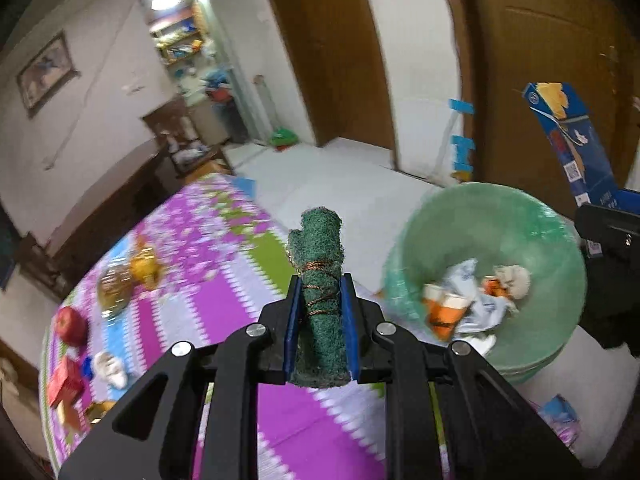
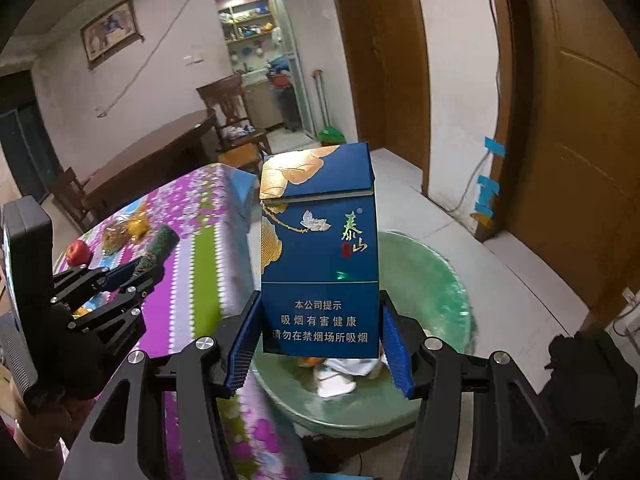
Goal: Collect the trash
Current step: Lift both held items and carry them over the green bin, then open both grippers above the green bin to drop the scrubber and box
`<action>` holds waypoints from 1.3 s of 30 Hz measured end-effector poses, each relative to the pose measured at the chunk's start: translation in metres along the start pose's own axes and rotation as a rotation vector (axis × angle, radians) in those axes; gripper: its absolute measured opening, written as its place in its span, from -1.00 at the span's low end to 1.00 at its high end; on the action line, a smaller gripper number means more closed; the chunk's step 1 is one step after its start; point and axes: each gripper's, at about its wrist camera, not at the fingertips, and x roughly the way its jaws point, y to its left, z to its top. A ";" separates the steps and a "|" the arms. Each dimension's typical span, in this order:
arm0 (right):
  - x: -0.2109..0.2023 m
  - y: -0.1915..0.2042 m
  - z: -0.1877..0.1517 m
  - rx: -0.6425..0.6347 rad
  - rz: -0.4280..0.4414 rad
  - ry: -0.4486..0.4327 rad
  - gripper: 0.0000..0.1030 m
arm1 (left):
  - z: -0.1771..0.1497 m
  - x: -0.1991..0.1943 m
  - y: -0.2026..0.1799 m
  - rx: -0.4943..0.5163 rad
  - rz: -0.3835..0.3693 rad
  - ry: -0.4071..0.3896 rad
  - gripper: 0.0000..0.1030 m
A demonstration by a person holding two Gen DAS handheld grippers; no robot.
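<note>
White walls, brown wooden doors [image 2: 580,120] and a pale tiled floor [image 1: 352,184] frame what I see through both wrist cameras, with a framed picture [image 2: 110,32] hanging high at far left. Below it stands my table, spread with a purple, green and blue patterned cloth [image 1: 224,300]; a red apple [image 1: 71,326] sits near its left edge, with a red box [image 1: 66,380] and a crumpled white scrap [image 1: 110,368] just beside it, and a blurred yellowish bundle [image 1: 128,276] further along. Over the cloth my left gripper [image 1: 320,292] is clamped on a rolled green scouring pad [image 1: 320,264] bound with brown wire, the roll pointing forward past the blue fingertips. Right of the table, down on the floor, is a green plastic basin [image 1: 520,220] holding crumpled white paper [image 1: 476,304], an orange-and-white wrapper [image 1: 444,312] and a pale wad [image 1: 514,280]. Above that basin my right gripper [image 2: 320,320] has its blue pads spread just wider than a blue cigarette pack [image 2: 320,248] standing upright between them; I cannot tell whether the pads touch its sides.
</note>
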 end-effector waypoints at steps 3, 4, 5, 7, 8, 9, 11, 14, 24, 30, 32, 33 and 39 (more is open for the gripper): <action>0.003 -0.014 0.005 0.005 -0.029 0.030 0.11 | 0.007 0.013 -0.014 0.035 -0.076 0.021 -0.65; 0.006 -0.012 0.007 0.006 -0.034 0.041 0.11 | 0.010 0.017 -0.020 0.054 -0.095 0.024 -0.65; 0.009 -0.016 0.008 0.010 -0.037 0.057 0.11 | 0.011 0.019 -0.024 0.063 -0.109 0.025 -0.65; 0.013 -0.021 0.008 0.016 -0.041 0.086 0.11 | 0.016 0.026 -0.035 0.083 -0.144 0.032 -0.65; 0.015 -0.026 0.007 0.018 -0.044 0.102 0.11 | 0.017 0.027 -0.039 0.088 -0.156 0.035 -0.65; 0.018 -0.030 0.006 0.020 -0.046 0.118 0.11 | 0.020 0.030 -0.044 0.096 -0.170 0.039 -0.65; 0.021 -0.037 0.004 0.031 -0.048 0.144 0.11 | 0.023 0.034 -0.054 0.112 -0.189 0.045 -0.65; 0.027 -0.045 -0.003 0.058 -0.052 0.182 0.11 | 0.025 0.038 -0.067 0.141 -0.225 0.045 -0.65; 0.029 -0.057 -0.017 0.104 -0.074 0.226 0.11 | 0.027 0.043 -0.088 0.182 -0.269 0.049 -0.65; 0.031 -0.055 -0.016 0.102 -0.083 0.246 0.11 | 0.027 0.042 -0.092 0.196 -0.274 0.046 -0.65; 0.032 -0.054 -0.015 0.097 -0.085 0.252 0.11 | 0.027 0.042 -0.093 0.198 -0.273 0.044 -0.65; 0.034 -0.054 -0.015 0.097 -0.083 0.255 0.11 | 0.027 0.043 -0.092 0.198 -0.273 0.044 -0.65; 0.043 -0.053 -0.013 0.094 -0.079 0.271 0.11 | 0.028 0.047 -0.092 0.195 -0.272 0.049 -0.65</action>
